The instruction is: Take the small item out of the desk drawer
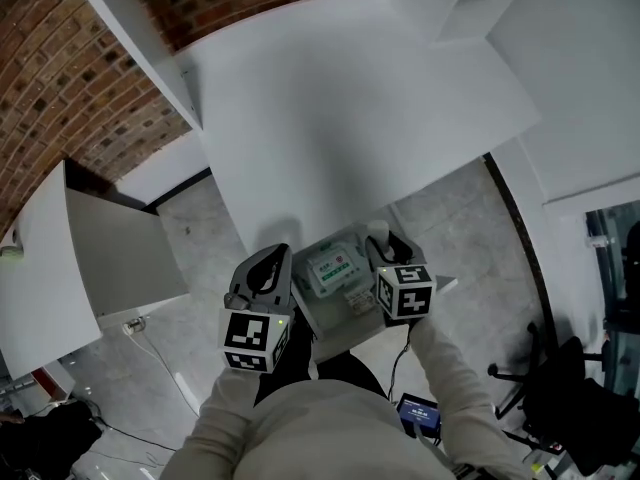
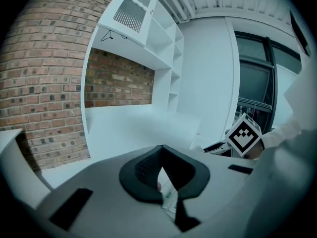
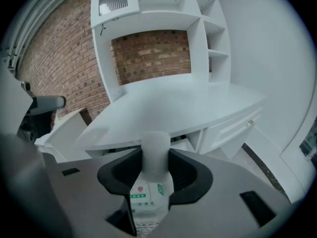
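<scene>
A small bottle (image 3: pixel 150 185) with a white cap and a green-and-white label stands between the jaws of my right gripper (image 3: pixel 156 157), which is shut on it. In the head view the right gripper (image 1: pixel 386 250) holds the bottle (image 1: pixel 377 234) above the open drawer (image 1: pixel 441 286) under the white desk (image 1: pixel 340 118). A white packet with a green label (image 1: pixel 335 266) lies in the drawer. My left gripper (image 1: pixel 266 270) hangs at the drawer's left side. Its fingertips meet in the left gripper view (image 2: pixel 161 150), with nothing between them; the packet (image 2: pixel 170 197) shows below.
A white side panel (image 1: pixel 60 268) stands at the left with a cable (image 1: pixel 150 340) on the tiled floor beside it. A dark office chair (image 1: pixel 570 388) is at the right. Shelves (image 3: pixel 213 33) rise behind the desk, and a closed drawer with a knob (image 3: pixel 237 125) sits at its right.
</scene>
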Motion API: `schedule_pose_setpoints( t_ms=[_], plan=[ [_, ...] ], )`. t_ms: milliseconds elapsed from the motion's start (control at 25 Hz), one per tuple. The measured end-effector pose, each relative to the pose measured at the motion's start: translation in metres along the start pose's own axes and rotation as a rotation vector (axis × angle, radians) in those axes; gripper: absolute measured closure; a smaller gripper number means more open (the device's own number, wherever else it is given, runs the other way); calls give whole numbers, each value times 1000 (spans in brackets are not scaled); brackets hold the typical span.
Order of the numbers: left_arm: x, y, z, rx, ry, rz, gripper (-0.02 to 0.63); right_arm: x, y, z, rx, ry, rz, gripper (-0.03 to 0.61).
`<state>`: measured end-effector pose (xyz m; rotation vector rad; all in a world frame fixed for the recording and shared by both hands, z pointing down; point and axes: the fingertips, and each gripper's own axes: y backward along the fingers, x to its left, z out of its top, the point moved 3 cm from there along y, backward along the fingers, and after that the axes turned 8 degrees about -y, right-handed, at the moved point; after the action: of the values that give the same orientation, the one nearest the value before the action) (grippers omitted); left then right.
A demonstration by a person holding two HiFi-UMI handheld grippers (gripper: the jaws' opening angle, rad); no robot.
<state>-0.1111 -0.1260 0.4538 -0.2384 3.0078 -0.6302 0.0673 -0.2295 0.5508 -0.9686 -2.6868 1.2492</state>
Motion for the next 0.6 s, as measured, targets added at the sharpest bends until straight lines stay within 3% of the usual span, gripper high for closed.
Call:
schedule_pose_setpoints(
  t_ms=[600],
  plan=[
    [-8,3,17,-49,-70,-93,597,24,93,42,-280,-71,-18,388]
  ],
)
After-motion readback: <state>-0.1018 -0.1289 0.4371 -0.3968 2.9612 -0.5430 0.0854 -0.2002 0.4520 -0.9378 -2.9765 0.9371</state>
